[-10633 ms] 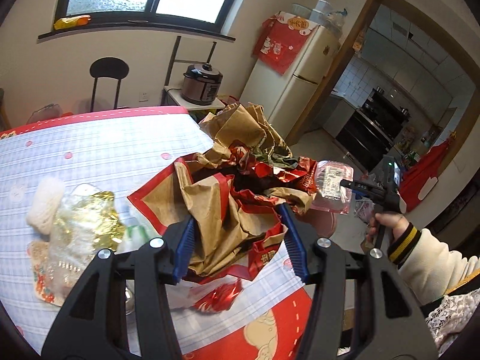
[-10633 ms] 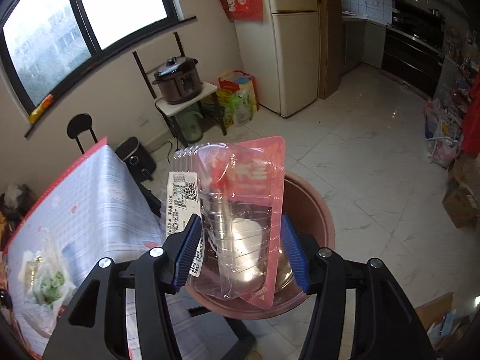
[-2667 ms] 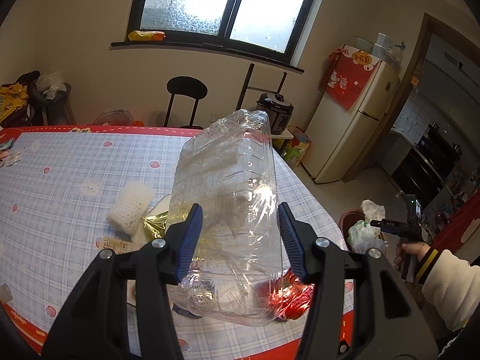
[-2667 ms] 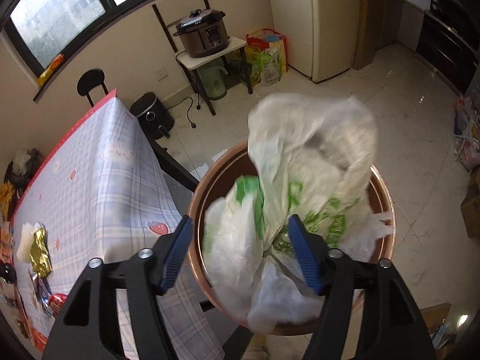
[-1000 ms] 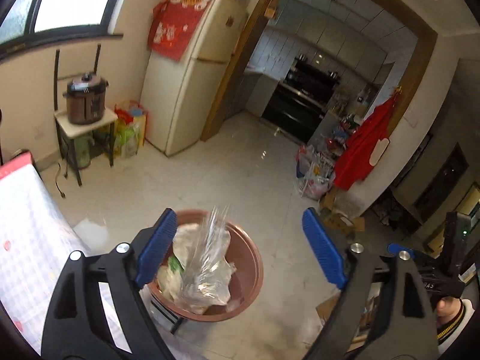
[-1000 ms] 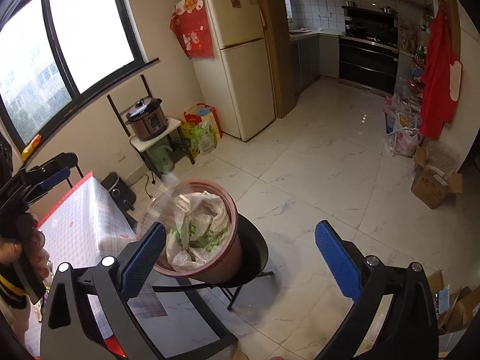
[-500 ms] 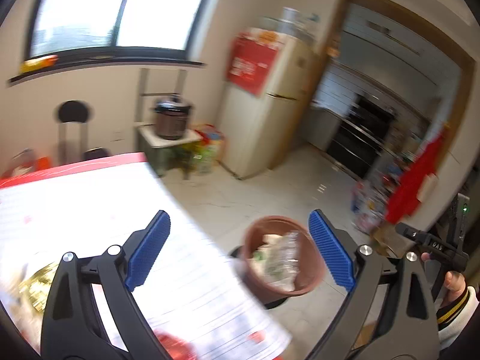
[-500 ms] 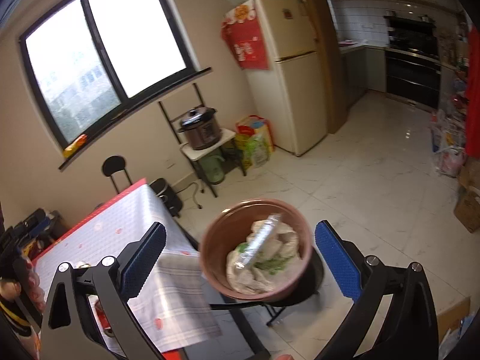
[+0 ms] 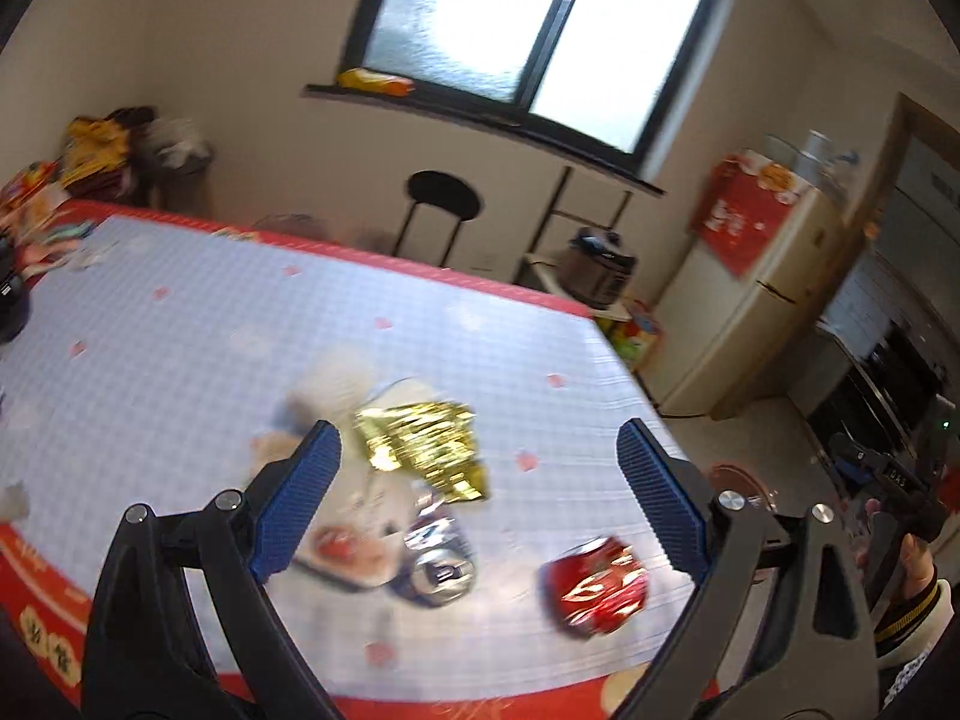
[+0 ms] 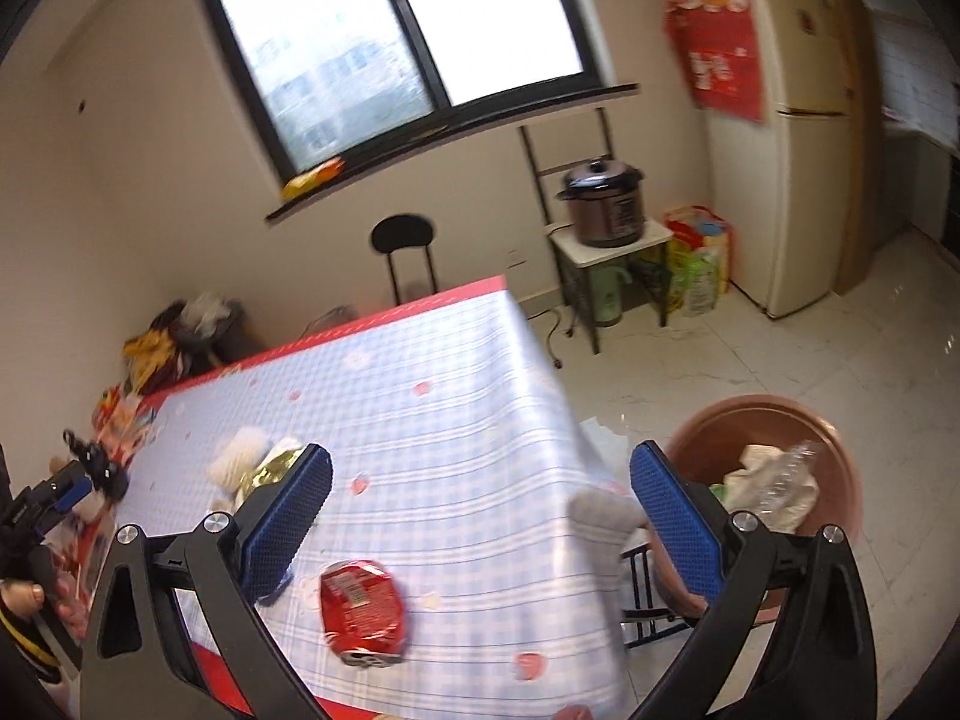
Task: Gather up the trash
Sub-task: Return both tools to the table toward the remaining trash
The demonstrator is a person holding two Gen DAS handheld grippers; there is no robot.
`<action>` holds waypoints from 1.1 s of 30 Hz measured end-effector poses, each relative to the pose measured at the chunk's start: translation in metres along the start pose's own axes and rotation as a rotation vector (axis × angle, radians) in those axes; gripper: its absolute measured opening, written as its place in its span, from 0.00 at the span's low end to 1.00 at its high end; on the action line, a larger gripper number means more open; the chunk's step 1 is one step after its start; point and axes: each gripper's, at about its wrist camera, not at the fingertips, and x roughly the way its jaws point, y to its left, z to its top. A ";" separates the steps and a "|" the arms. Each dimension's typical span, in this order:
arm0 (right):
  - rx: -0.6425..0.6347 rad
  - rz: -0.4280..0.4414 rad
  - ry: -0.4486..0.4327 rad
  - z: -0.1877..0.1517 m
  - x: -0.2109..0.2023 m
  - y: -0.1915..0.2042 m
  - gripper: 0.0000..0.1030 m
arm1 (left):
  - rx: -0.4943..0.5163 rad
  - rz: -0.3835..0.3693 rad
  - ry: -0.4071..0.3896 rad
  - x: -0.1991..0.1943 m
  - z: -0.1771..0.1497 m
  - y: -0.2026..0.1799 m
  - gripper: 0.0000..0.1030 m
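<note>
Both grippers empty, fingers spread wide. Gold wrapper [image 9: 423,450] lies between left gripper [image 9: 477,495] fingers; red can [image 10: 360,609] between right gripper [image 10: 480,519] fingers. I'd lower squarely, close slowly on the table [image 9: 180,324].

Daylit room, heavy motion blur, strong fisheye in both wrist views.
Light comes from the window [image 9: 534,42], blown out white with no detail behind the glass; walls around it evenly lit, soft shadows only. Left view smeared: gold wrapper [image 9: 423,450] and red can [image 9: 597,585] streaked, tablecloth [image 9: 198,324] pattern washed to haze. Right view sharper mid-frame, blur worst at the table's near corner and on the fridge [image 10: 798,138]. Floor tiles [image 10: 840,336] show small glare spots. Black vignette at the corners, straight lines bowed toward the edges.
</note>
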 end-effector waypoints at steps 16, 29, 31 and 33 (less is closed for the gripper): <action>-0.018 0.059 0.188 -0.043 0.061 0.150 0.95 | -0.223 -0.110 0.313 0.049 -0.064 0.116 0.80; 0.001 -0.054 0.266 -0.068 0.075 0.169 0.95 | -0.711 -0.211 0.447 0.124 -0.090 0.180 0.76; 0.009 -0.069 0.269 -0.070 0.075 0.167 0.95 | -0.754 -0.202 0.460 0.134 -0.092 0.183 0.76; 0.018 -0.085 0.269 -0.071 0.074 0.164 0.95 | -0.784 -0.189 0.471 0.142 -0.094 0.186 0.76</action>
